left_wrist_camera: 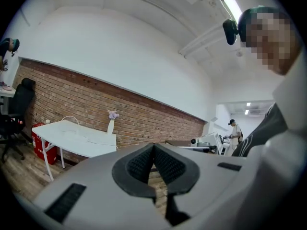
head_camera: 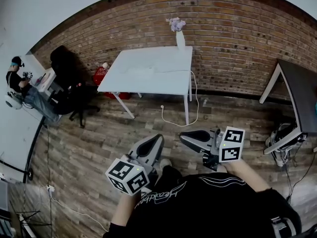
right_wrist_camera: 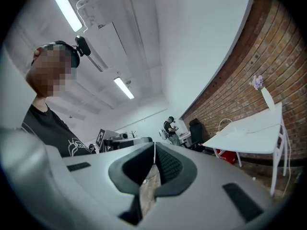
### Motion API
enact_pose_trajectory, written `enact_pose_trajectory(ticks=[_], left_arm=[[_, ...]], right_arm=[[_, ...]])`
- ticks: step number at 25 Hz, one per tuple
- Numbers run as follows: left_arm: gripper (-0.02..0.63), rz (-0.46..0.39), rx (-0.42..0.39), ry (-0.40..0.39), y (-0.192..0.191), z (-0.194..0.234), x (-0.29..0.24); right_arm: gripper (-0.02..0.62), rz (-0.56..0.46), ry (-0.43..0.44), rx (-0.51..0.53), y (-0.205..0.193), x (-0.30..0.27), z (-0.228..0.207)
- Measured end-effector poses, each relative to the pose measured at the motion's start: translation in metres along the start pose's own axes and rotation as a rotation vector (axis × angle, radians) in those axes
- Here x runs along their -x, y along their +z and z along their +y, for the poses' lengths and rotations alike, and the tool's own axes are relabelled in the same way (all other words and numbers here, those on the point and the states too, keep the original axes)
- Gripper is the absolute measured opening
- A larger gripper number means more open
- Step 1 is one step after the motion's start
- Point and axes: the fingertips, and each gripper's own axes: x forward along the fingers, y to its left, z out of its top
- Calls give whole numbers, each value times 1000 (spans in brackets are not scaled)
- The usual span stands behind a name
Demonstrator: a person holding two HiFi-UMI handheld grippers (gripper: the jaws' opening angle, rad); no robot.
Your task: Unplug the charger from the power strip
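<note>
Vase [head_camera: 180,39] stands at the far right corner of the white table [head_camera: 163,83], upper centre, and holds pale purple flowers [head_camera: 176,23]. Red container [head_camera: 101,76] sits on the floor by the table's left end; contents not visible. Script lettering [head_camera: 161,196] on the person's black shirt at the bottom edge is unreadable.

The charger and power strip cannot be told apart from here. Only a faint white shape [head_camera: 140,73] shows on the tabletop, and a white cable [head_camera: 197,105] drops off the table's right edge to the floor.

Left gripper [head_camera: 157,139] and right gripper [head_camera: 184,134] are at lower centre — both clenched, pads together, nothing between them, well apart from the table.
</note>
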Motion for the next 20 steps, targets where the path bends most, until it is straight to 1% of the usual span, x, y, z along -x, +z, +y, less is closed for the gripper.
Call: enact_pose_trajectory(ticks=[3,6,11,15,20], left_arm=[[3,14,12,10,-5,19,-7],[3,33,26,11,-9,40,-16],[3,44,1,14,-2,86,-36],[3,69,28,0,0,138,-62],[3,109,97,-20,10,223,-102]], right_arm=[[-2,2,-4,-9,-4,-8,-17],[-2,-6,-12,-45,-7,-18,-37],[-2,-8,-35,-63,-2,-42,-78],[-2,-14,-78,-94,3,-66,-124],[-2,-3,-139,-159,11,-109,-199]])
